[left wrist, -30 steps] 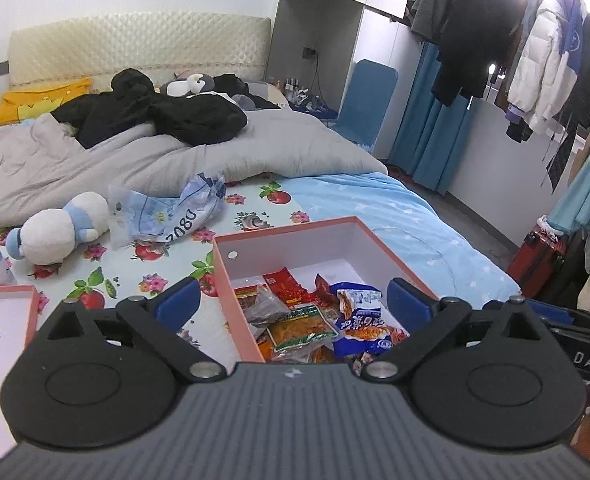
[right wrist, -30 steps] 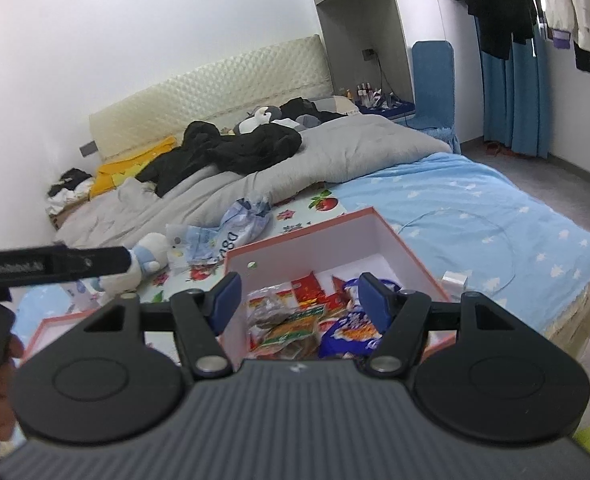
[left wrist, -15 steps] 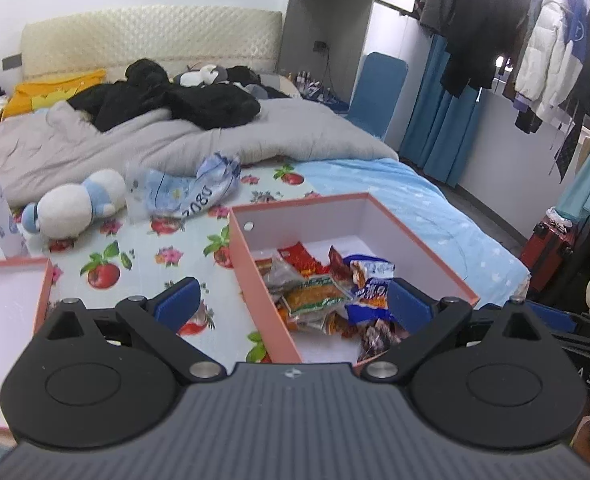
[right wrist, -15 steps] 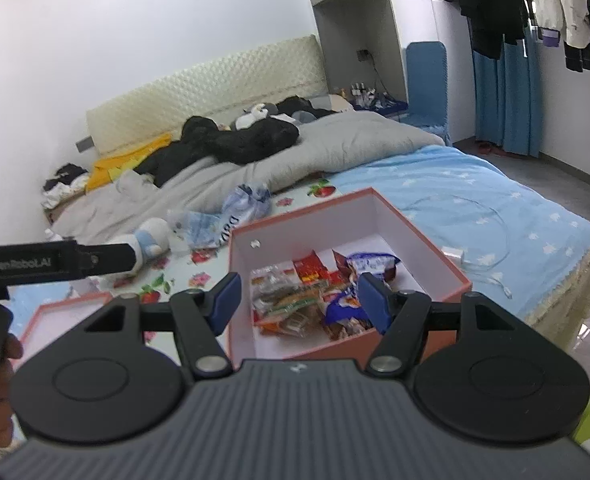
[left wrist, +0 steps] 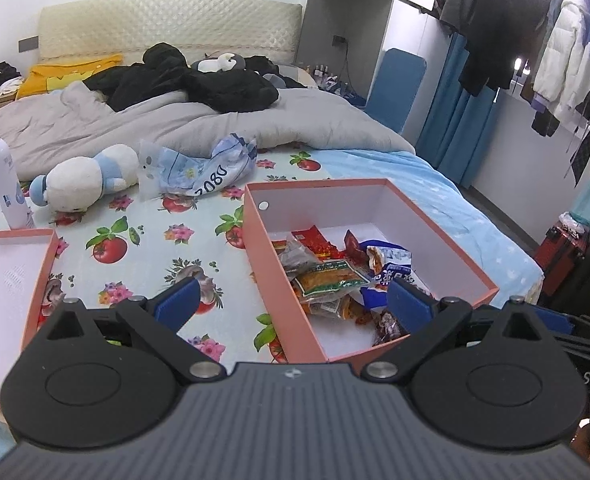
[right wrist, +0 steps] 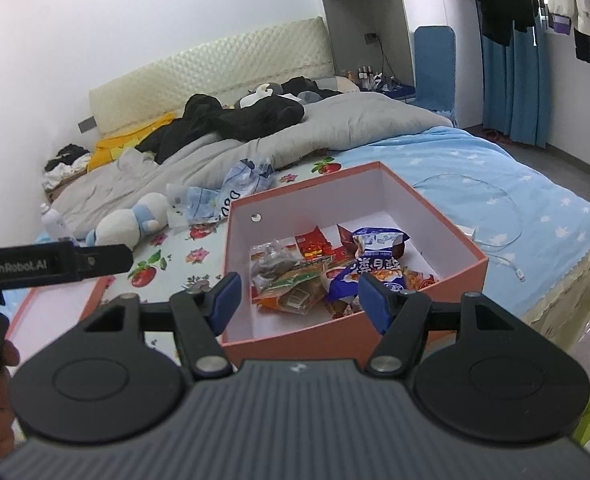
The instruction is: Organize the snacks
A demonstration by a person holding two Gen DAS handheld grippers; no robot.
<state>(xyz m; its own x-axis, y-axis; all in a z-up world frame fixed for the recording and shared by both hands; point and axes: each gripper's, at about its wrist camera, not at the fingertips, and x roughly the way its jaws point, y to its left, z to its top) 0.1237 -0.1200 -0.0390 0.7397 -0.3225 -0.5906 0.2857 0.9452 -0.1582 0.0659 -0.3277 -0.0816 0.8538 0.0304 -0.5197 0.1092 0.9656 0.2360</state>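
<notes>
Right wrist view: my right gripper (right wrist: 298,294) spread wide, empty, above the box (right wrist: 347,340)
Left gripper (left wrist: 291,300): released too
Approach: I'd descend straight over one snack packet (right wrist: 369,270); pinch its edge

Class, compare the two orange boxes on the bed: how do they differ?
The box on the right is deep; the tray on the left is shallow. The box holds snack packets; the tray's visible part shows bare white lining. Both are orange outside and white inside.

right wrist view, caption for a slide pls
Open right gripper above pink box of snack packets on bed.
</notes>
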